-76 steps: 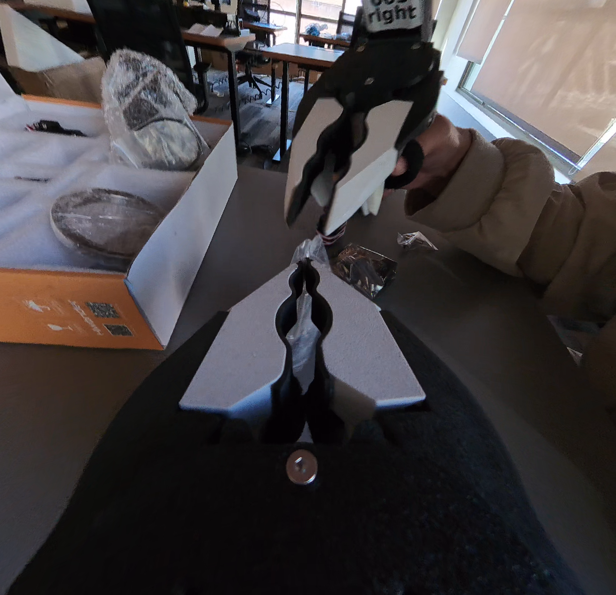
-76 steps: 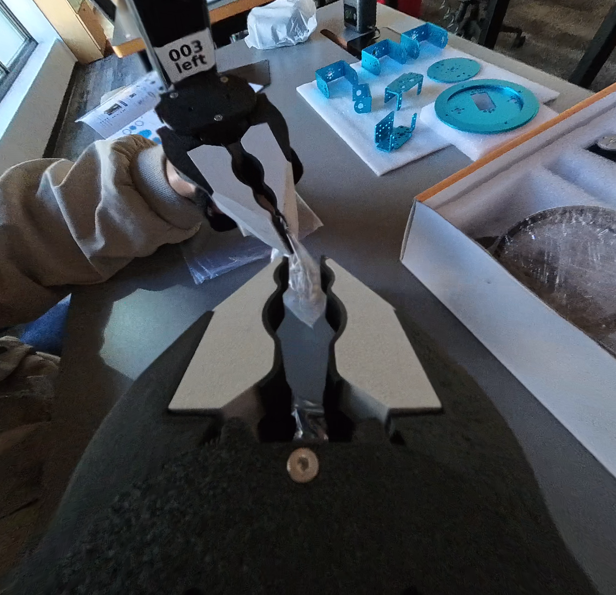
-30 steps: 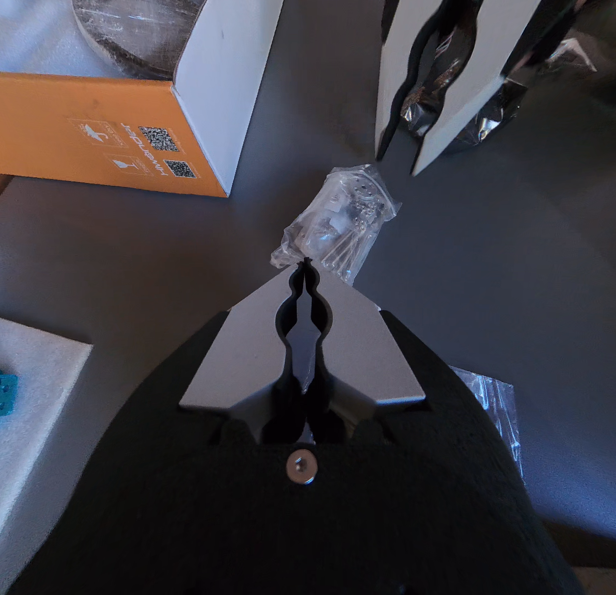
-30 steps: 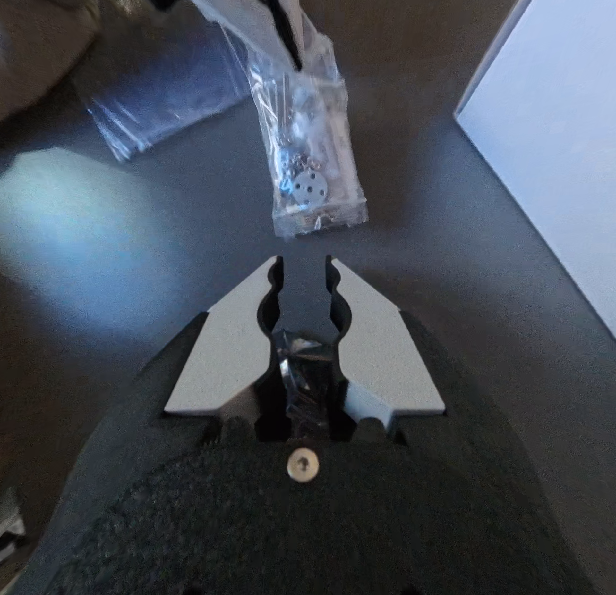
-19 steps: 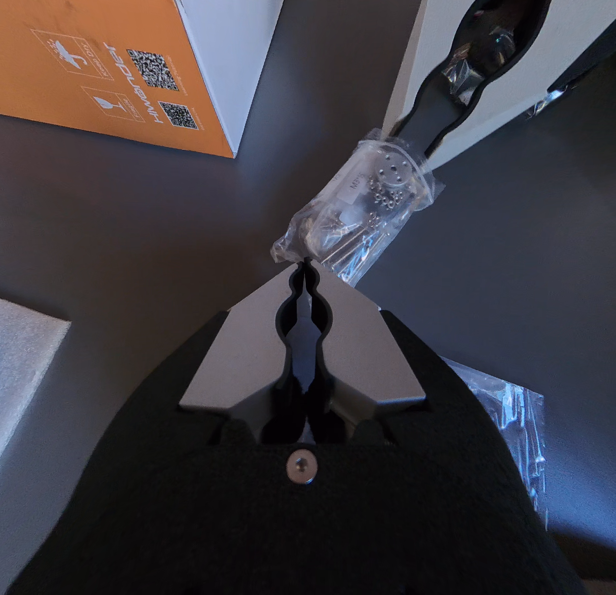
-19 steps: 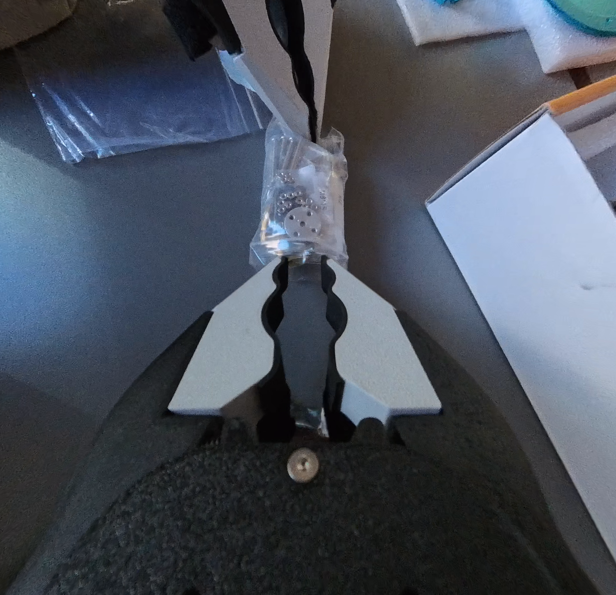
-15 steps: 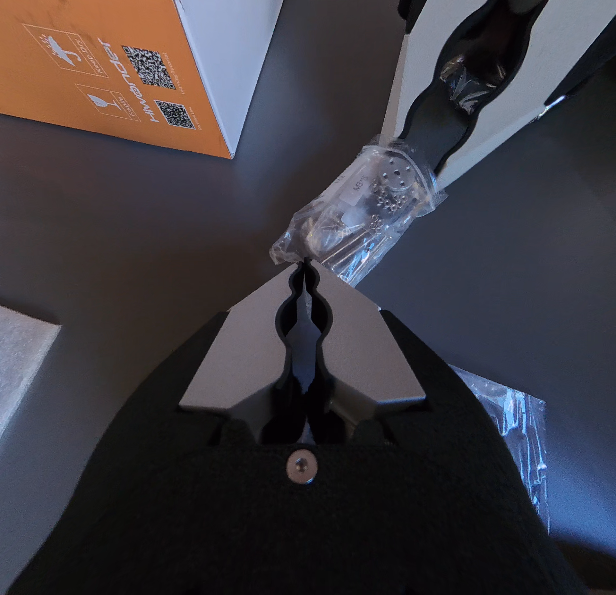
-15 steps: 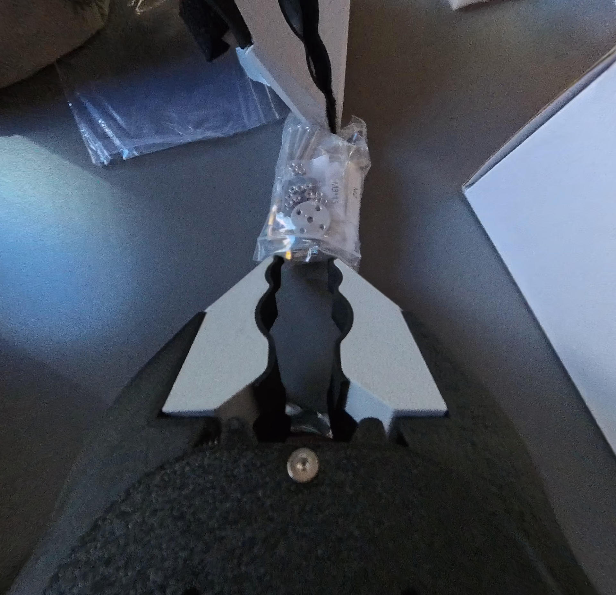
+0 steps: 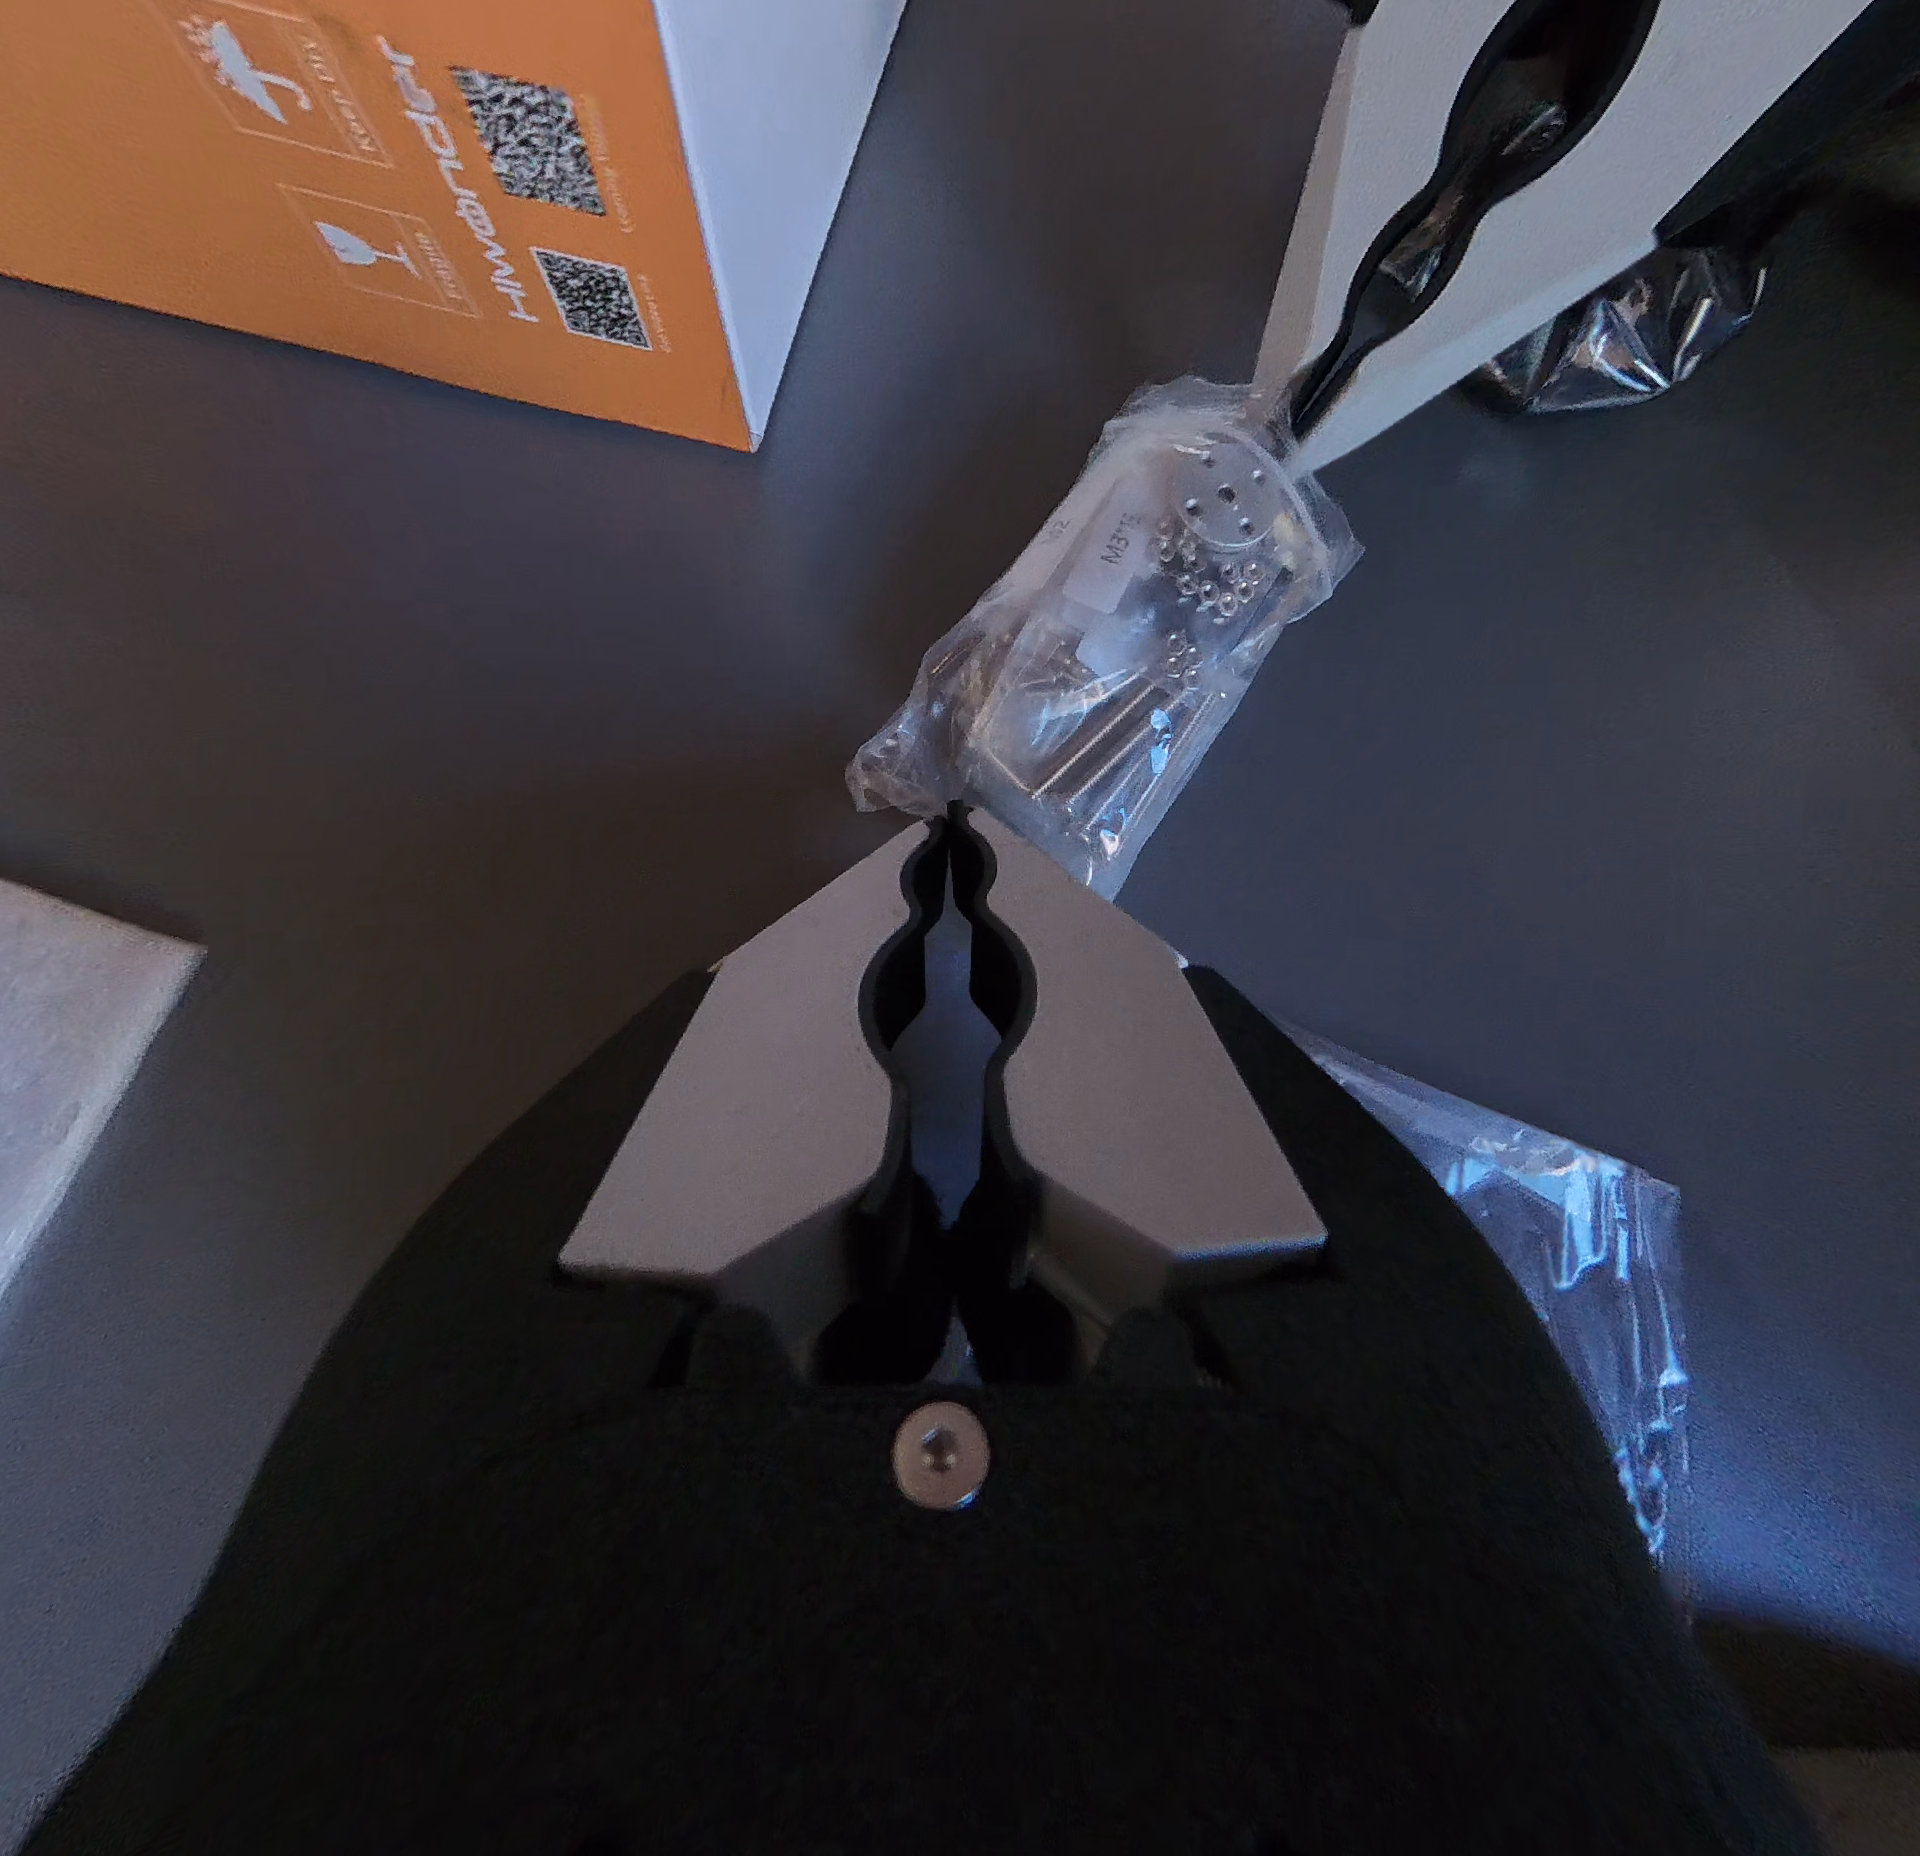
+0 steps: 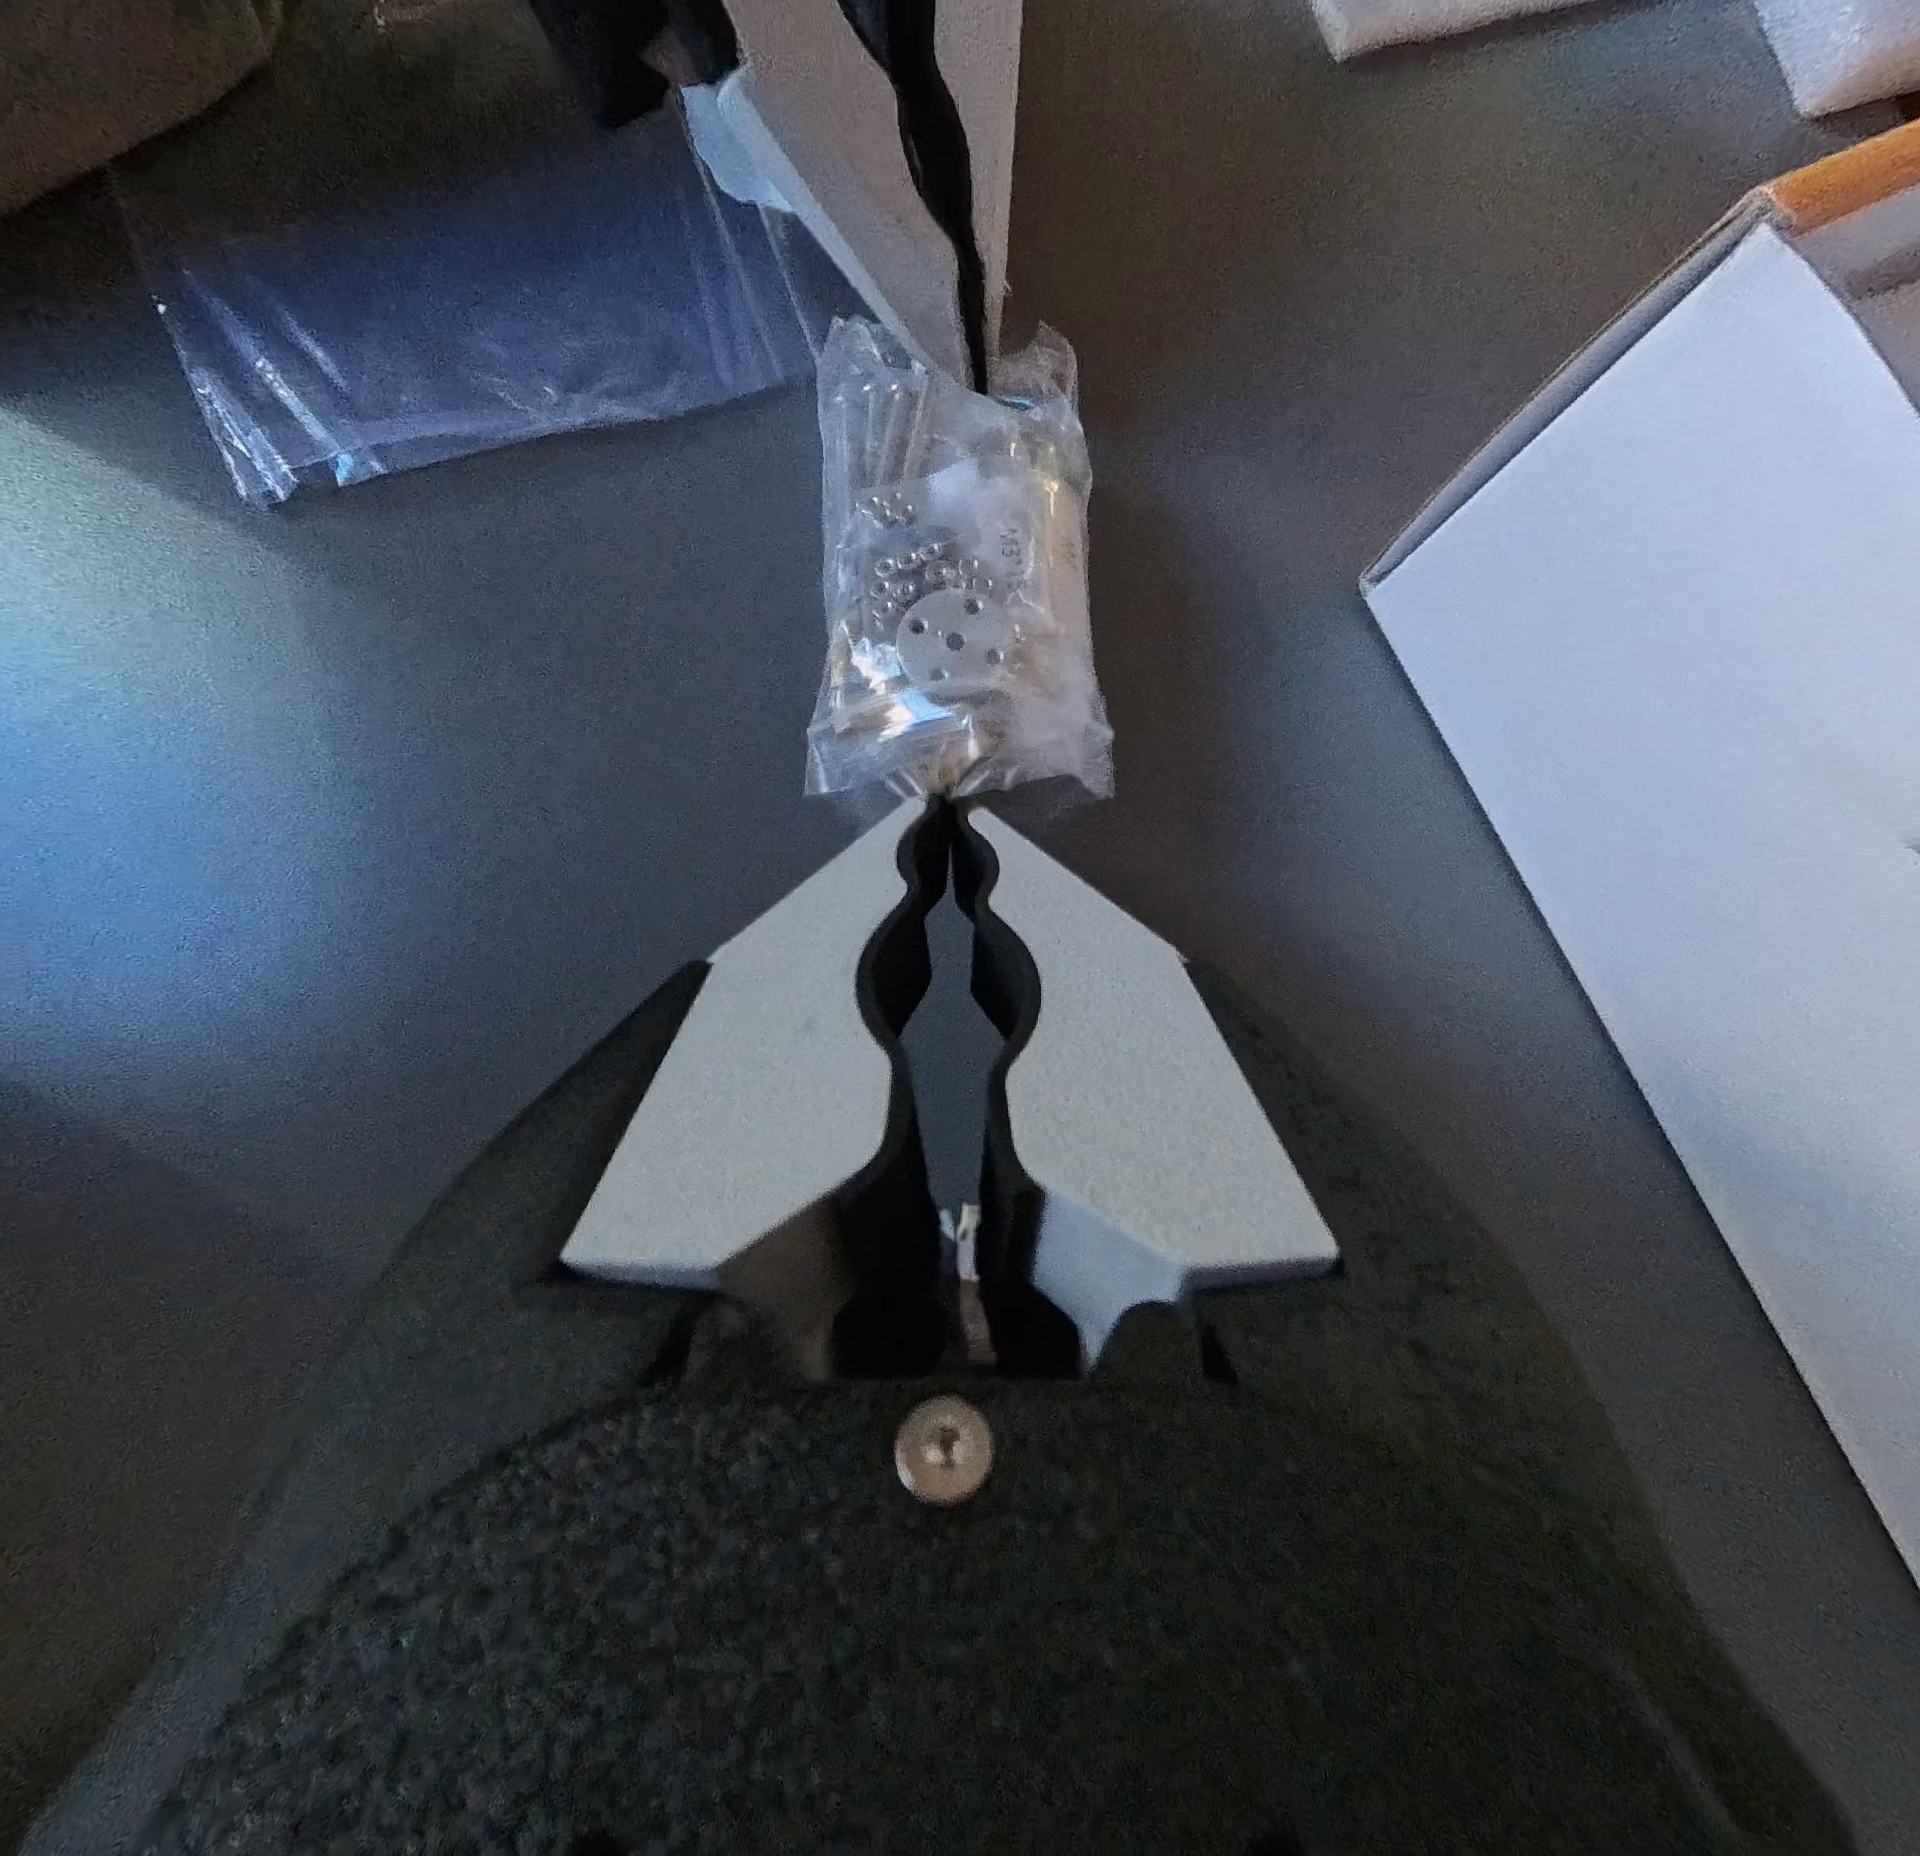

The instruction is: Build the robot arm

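Observation:
A small clear plastic bag of screws, nuts and a round metal disc [image 9: 1122, 601] hangs above the grey table, stretched between both grippers. My left gripper [image 9: 954, 817] is shut on one end of the bag. My right gripper [image 10: 948, 800] is shut on the opposite end of the bag [image 10: 956, 570]. The right gripper also shows in the left wrist view [image 9: 1304, 416] at the top right, pinching the bag's far end. The left gripper shows in the right wrist view [image 10: 982, 367] at the top, pinching the bag's top edge.
An orange and white cardboard box [image 9: 436, 175] stands at the left; its white side also shows in the right wrist view [image 10: 1704, 726]. Empty clear zip bags [image 10: 436, 341] lie on the table. A shiny dark foil bag [image 9: 1621, 341] lies behind the right gripper. White foam [image 9: 62, 1068] lies at the left edge.
My right gripper has closed from open onto the bag's free end. My left gripper stays shut on the other end. The bag is now held taut between the two.

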Demonstrator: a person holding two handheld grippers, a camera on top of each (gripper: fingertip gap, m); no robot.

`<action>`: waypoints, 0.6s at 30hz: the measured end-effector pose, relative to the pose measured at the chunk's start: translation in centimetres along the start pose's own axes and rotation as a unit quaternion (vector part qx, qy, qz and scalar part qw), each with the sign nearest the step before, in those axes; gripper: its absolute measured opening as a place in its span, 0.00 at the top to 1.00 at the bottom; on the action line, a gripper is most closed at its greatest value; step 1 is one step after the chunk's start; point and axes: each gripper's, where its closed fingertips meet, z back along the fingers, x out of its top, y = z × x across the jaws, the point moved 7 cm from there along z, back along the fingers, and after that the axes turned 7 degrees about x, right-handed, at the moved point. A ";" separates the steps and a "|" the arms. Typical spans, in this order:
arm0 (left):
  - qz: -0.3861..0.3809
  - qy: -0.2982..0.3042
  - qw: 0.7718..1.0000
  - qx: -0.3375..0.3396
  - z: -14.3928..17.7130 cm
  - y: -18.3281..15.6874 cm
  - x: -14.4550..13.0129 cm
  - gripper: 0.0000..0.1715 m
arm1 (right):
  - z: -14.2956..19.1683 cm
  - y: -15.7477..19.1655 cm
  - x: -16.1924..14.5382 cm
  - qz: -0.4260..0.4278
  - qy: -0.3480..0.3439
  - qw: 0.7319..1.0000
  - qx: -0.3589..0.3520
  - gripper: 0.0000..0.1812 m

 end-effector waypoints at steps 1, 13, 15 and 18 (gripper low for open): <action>0.001 0.000 1.000 0.003 0.1 0.2 -0.1 1.00 | 0.2 0.0 0.0 -0.001 0.004 1.000 -0.008 1.00; 0.013 0.000 1.000 0.021 0.5 1.5 -0.8 1.00 | 3.0 -0.6 -1.9 -0.036 0.084 0.995 -0.044 1.00; 0.012 0.001 1.000 0.023 0.5 1.4 -0.7 1.00 | 3.1 -0.6 -2.7 -0.056 0.106 0.992 -0.037 1.00; 0.010 0.002 1.000 0.026 0.4 1.3 -0.7 1.00 | 3.3 -0.7 -3.3 -0.083 0.110 0.990 -0.023 1.00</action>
